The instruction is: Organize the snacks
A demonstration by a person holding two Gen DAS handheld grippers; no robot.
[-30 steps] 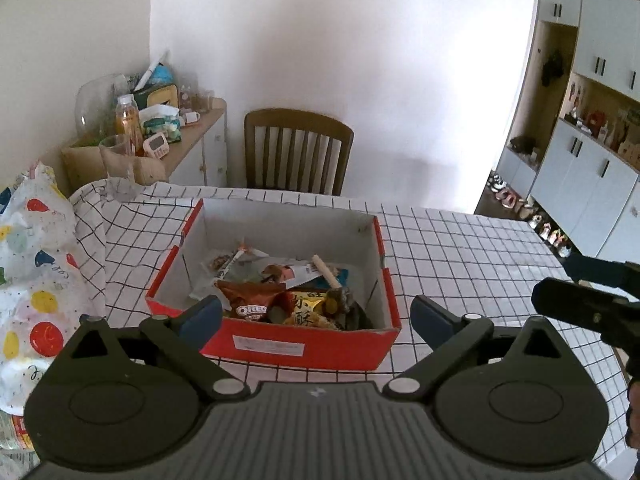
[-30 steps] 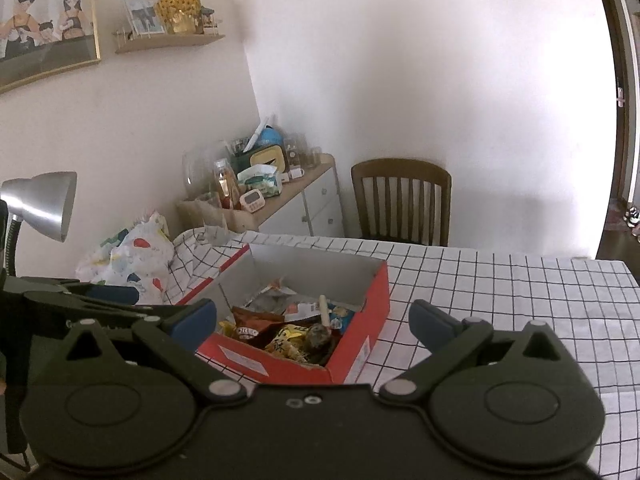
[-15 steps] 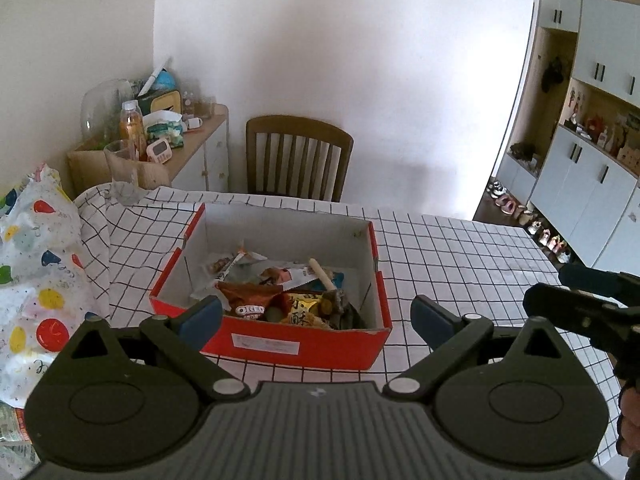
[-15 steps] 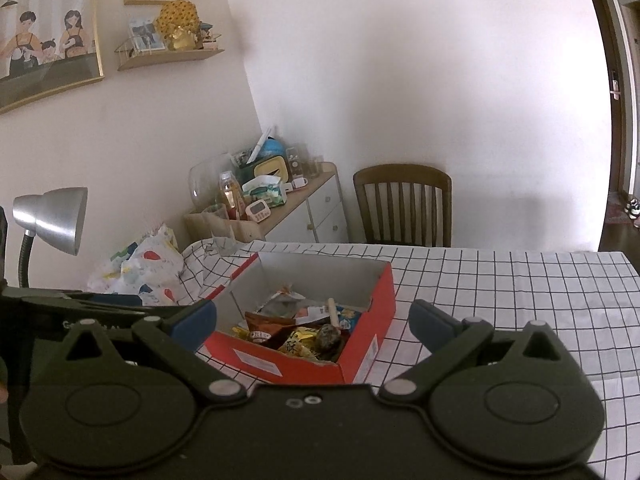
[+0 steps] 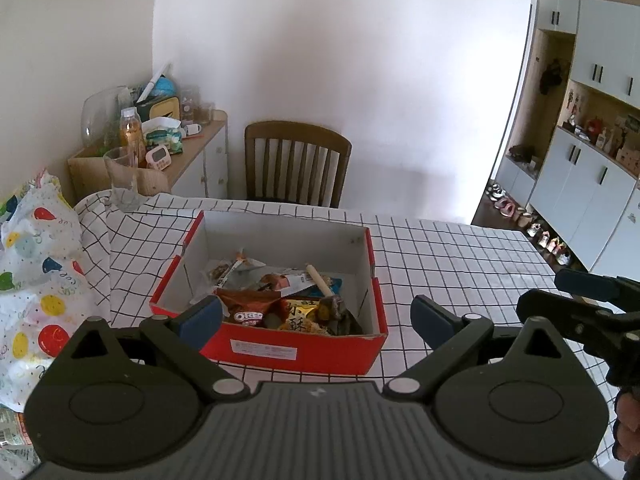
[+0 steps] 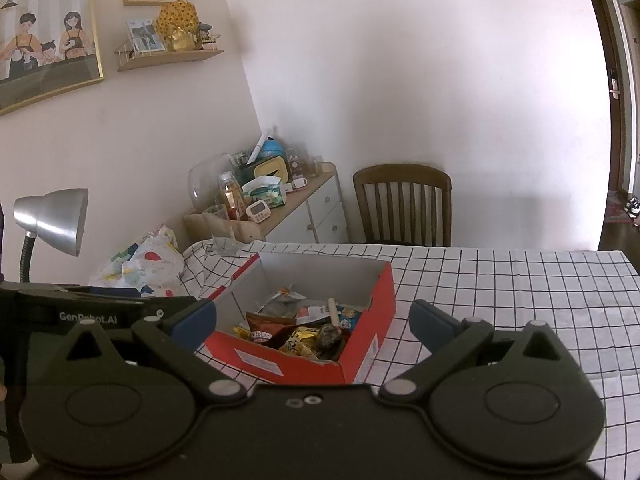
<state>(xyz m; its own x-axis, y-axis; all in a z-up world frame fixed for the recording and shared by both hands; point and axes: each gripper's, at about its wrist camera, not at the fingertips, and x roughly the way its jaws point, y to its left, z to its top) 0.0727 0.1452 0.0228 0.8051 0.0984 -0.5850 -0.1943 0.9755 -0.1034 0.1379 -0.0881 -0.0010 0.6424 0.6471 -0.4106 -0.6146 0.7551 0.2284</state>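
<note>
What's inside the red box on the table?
The red box holds a loose pile of snack packets, including a brown Oreo pack and a yellow packet. Whatever lies beneath the pile is covered.

My left gripper (image 5: 316, 314) is matt black: two round pivot housings, slim link arms with silver screw heads, a ribbed grey plate between them, and dark blue fingertip pads (image 5: 200, 316). My right gripper (image 6: 314, 320) is built the same, though its middle plate is smooth black with two small round holes. White "GenRobot.AI" lettering marks the left gripper's side.
</note>
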